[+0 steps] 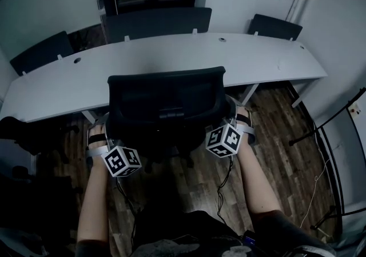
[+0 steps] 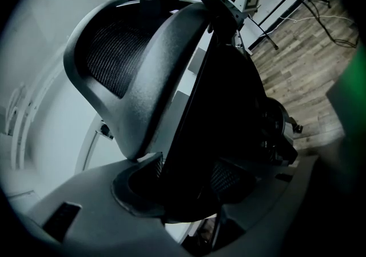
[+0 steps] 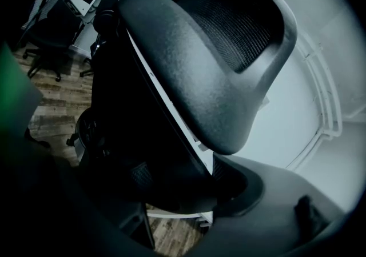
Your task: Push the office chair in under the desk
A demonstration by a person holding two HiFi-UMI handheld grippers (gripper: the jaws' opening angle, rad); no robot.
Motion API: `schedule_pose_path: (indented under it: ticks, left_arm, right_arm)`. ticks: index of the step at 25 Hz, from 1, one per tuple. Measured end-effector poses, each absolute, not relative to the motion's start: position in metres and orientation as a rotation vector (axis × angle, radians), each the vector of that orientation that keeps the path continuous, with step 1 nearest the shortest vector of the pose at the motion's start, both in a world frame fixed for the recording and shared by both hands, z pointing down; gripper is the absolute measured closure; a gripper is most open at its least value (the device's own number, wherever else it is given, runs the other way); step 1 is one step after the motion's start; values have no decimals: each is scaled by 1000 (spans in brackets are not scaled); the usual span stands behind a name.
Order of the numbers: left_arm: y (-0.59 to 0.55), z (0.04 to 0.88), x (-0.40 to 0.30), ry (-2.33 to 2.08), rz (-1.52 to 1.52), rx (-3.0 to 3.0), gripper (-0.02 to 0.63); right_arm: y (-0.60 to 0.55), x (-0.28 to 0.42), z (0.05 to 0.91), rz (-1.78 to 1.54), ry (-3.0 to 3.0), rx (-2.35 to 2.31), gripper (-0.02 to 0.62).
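Observation:
The black office chair (image 1: 166, 101) stands in front of me, its backrest facing me and its front at the edge of the long white desk (image 1: 171, 56). My left gripper (image 1: 108, 135) clamps the backrest's left edge, and my right gripper (image 1: 230, 117) clamps its right edge. In the left gripper view the dark edge of the backrest (image 2: 148, 73) runs between the jaws of the left gripper (image 2: 183, 187), and the pads press on it. The right gripper view shows the same: the backrest (image 3: 194, 67) is pinched in the right gripper (image 3: 177, 184). The seat and wheels are mostly hidden below.
Behind the desk stand three dark chairs (image 1: 157, 21), (image 1: 274, 26), (image 1: 43, 50). A white desk leg (image 1: 249, 93) sits just right of the chair. A black stand with cables (image 1: 326, 124) is on the wooden floor at right. A dark shape (image 1: 17, 136) lies at left.

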State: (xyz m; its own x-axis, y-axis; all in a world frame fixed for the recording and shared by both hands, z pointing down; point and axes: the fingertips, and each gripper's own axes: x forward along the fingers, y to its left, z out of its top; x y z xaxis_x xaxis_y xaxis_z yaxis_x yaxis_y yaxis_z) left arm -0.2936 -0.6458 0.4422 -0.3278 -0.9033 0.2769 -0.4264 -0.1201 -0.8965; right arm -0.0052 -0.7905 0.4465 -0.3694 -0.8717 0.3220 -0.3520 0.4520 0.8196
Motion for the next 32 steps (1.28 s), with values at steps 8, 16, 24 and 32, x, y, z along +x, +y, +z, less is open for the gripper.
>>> schedule_pose_path:
  ticks: [8,16,24,32]
  left_arm:
    - [-689,441,-306,1691,-1406,-1468,368]
    - [-744,435,-321,1674,-1407,-1480,368]
    - [-754,442,-322,1658,-1396,-1479,368]
    - [-758,445,-324,1645,-1383,-1475,368]
  right_arm:
    - [-829,-16,445,-858,-1923,1048,290]
    - [-881,-29,441,-838,-1917,1056,290]
    - [-889,-30,447,-857,-1915,1079,289]
    - [-893,-31,449,-866,-1917,1087,288]
